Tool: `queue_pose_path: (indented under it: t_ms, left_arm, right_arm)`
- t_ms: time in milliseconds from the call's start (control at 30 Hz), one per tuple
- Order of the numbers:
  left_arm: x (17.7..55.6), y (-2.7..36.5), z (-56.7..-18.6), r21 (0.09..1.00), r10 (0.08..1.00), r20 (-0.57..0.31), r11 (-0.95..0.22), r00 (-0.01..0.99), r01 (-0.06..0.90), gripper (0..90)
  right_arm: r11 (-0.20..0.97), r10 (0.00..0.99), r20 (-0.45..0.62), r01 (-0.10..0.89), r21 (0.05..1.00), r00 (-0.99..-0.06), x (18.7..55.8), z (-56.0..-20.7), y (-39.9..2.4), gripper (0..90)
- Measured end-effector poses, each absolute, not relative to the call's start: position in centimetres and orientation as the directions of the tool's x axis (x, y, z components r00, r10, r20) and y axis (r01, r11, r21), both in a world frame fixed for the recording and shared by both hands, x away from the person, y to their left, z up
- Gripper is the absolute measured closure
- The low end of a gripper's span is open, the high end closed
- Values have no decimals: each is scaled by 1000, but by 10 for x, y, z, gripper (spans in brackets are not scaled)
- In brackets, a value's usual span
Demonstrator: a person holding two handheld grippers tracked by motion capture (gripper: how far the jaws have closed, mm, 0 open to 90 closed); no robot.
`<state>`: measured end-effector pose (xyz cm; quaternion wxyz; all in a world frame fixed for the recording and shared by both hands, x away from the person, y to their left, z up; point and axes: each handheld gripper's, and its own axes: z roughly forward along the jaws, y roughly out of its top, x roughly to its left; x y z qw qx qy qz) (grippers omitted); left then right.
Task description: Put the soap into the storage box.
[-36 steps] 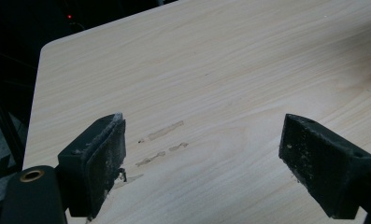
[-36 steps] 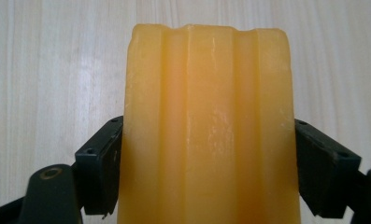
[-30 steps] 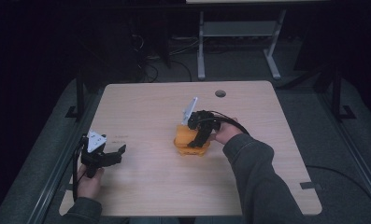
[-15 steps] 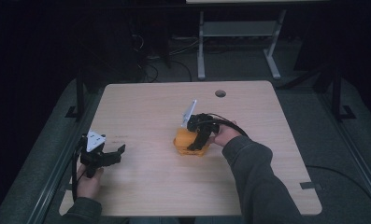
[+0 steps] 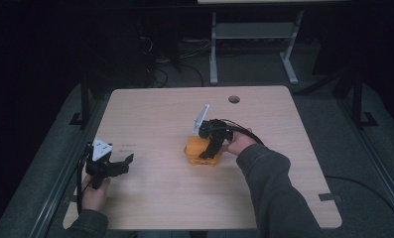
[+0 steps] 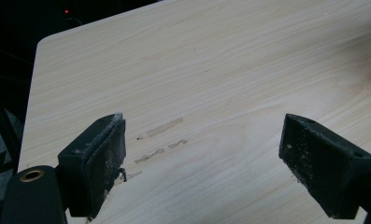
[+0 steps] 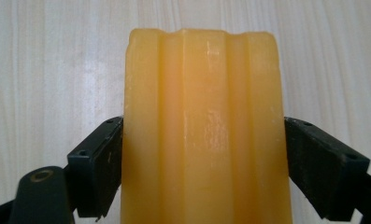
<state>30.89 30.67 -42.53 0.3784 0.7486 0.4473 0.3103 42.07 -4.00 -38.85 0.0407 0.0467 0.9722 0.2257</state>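
An orange ribbed block [image 5: 200,151] lies on the wooden table [image 5: 160,109], a little right of centre. My right gripper [image 5: 205,152] reaches down over it from the right. In the right gripper view both black pads [image 7: 99,168] press against the long sides of the orange block [image 7: 204,116], so my right gripper [image 7: 204,130] is shut on it. At the table's front left, my left gripper [image 5: 125,165] is held low over bare wood. In the left gripper view, my left gripper [image 6: 204,123] is wide open with nothing between its pads.
A round cable hole [image 5: 233,99] sits near the table's far edge. Faint tape marks [image 6: 164,127] show on the wood ahead of the left gripper. A metal desk frame [image 5: 254,29] and cables stand on the dark floor beyond the table.
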Motion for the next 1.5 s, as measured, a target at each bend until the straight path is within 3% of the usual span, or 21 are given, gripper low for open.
queue_pose_path:
  t_ms: [1500]
  left_arm:
    - [309,307,-425,842,907,135,-317,400,436,141]
  right_arm:
    - [864,169,-67,115,490,-983,410,-360,-64,170]
